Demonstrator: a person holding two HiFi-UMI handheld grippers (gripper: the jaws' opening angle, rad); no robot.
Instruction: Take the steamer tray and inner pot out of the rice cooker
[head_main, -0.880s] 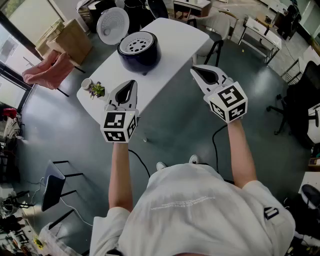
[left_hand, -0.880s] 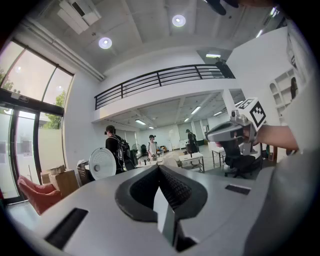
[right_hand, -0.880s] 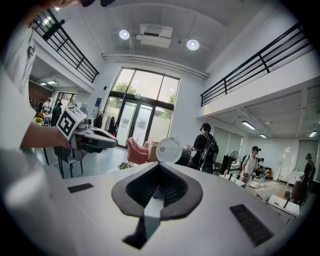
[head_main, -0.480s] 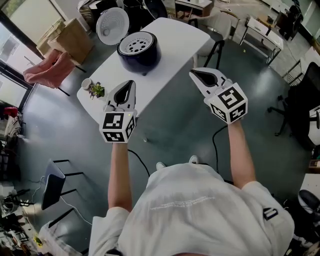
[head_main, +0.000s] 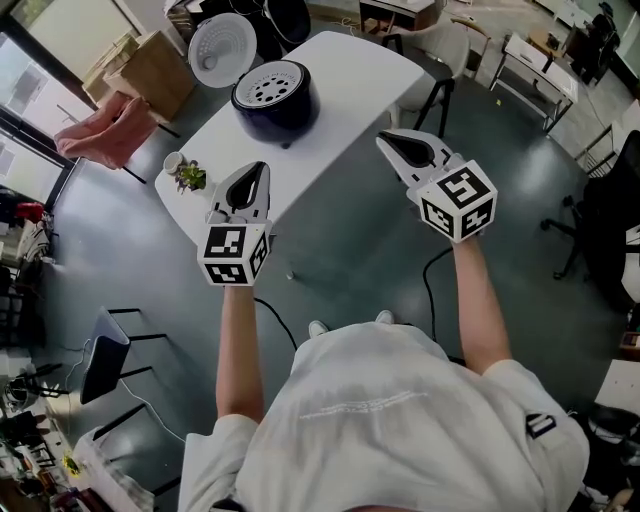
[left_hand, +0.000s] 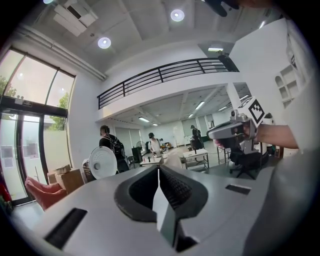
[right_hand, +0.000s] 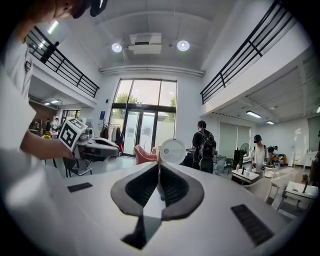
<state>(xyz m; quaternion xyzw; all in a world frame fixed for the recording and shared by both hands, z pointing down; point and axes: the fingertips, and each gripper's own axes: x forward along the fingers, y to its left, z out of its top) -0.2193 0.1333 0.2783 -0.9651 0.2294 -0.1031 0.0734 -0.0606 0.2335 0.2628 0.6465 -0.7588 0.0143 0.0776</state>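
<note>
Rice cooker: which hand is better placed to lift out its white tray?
Left, probably. The left gripper hangs over the table's near edge, closer to the rice cooker; the right gripper is off the table's side, above the floor. Both are shut and empty.

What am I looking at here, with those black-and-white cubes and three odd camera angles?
There is no robot. A person holds a hand-held gripper in each hand, and the patterned cubes are part of those grippers. The top-down picture comes from a camera on the person's head. In it the left gripper and right gripper are held in the air, well short of the cooker. On the white table stands a dark rice cooker with its lid open and the white perforated steamer tray sitting in it. A small plant and a cup stand near the table's end. The two round, wide-angle pictures come from cameras riding on each gripper, looking along its fingers. Both pairs of fingers are shut with nothing between them, so nothing is held.
</note>
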